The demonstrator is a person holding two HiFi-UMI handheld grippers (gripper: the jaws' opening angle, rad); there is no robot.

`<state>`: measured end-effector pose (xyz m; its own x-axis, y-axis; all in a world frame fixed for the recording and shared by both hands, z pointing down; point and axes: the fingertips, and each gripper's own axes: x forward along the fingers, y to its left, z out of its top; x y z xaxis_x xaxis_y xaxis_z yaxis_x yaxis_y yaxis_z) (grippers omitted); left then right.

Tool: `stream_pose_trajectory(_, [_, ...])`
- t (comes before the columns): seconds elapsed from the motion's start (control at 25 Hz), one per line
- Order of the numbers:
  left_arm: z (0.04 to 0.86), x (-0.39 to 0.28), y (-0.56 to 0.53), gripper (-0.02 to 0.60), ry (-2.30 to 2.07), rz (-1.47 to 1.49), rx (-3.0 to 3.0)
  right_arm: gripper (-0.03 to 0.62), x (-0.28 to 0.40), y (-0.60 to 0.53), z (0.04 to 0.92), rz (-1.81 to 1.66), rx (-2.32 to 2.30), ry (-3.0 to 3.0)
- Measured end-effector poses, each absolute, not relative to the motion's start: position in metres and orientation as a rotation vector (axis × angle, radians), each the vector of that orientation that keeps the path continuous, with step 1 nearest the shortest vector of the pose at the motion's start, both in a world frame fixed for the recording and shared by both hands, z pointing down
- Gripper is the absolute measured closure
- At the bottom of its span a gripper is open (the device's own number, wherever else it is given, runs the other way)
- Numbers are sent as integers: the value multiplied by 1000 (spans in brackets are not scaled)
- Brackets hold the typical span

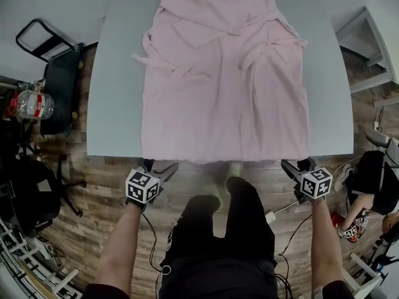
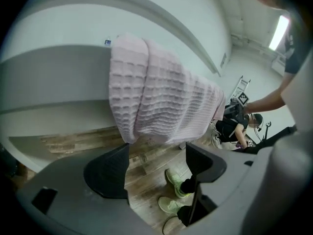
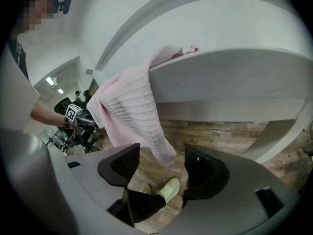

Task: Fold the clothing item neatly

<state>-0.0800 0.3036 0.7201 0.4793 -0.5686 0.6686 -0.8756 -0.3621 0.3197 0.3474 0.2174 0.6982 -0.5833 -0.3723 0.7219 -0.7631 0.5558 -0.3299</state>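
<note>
A pale pink waffle-weave robe point(image 1: 224, 80) lies spread flat on the grey table point(image 1: 115, 98), with its hem draped over the near edge. My left gripper point(image 1: 159, 166) hangs open just below the hem's left corner; in the left gripper view that hem point(image 2: 156, 102) hangs above the open left gripper point(image 2: 157, 151), with nothing between the fingers. My right gripper point(image 1: 296, 165) is open below the hem's right corner. In the right gripper view the robe's corner point(image 3: 146, 116) dangles down to the gap of the right gripper point(image 3: 162, 153), and the pads do not press it.
The table's near edge point(image 1: 206, 159) runs just ahead of both grippers. My legs and green shoes point(image 1: 234, 167) stand between the grippers on the wooden floor. A black chair point(image 1: 59, 86) and a water bottle point(image 1: 34, 104) stand at the left, and a seated person point(image 1: 368, 192) is at the right.
</note>
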Motion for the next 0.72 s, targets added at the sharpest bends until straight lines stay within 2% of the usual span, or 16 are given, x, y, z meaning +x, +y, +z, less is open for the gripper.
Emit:
stream_pose_trajectory(0.24, [712, -78, 290, 242, -1185, 567, 2134, 336, 335, 206, 690, 787, 935, -2253])
stream_pose_trajectory(0.28, [710, -75, 291, 250, -1161, 568, 2149, 368, 335, 205, 688, 785, 943, -2254])
stream_pose_trajectory(0.32, [708, -73, 293, 291, -1142, 569, 2157, 485, 336, 206, 685, 790, 948, -2254])
stream_pose_trajectory(0.36, [704, -72, 296, 386, -1128, 563, 2159, 559, 335, 208, 684, 803, 945, -2257])
stream_pose_trajectory(0.4, [700, -71, 298, 493, -1112, 547, 2159, 566, 333, 211, 681, 820, 931, -2263])
stream_pose_trajectory(0.44, [694, -69, 301, 541, -1089, 527, 2159, 568, 331, 216, 678, 835, 908, -2272])
stream_pose_trajectory(0.72, [653, -45, 338, 560, -895, 508, 2174, 571, 328, 258, 635, 899, 761, -2299])
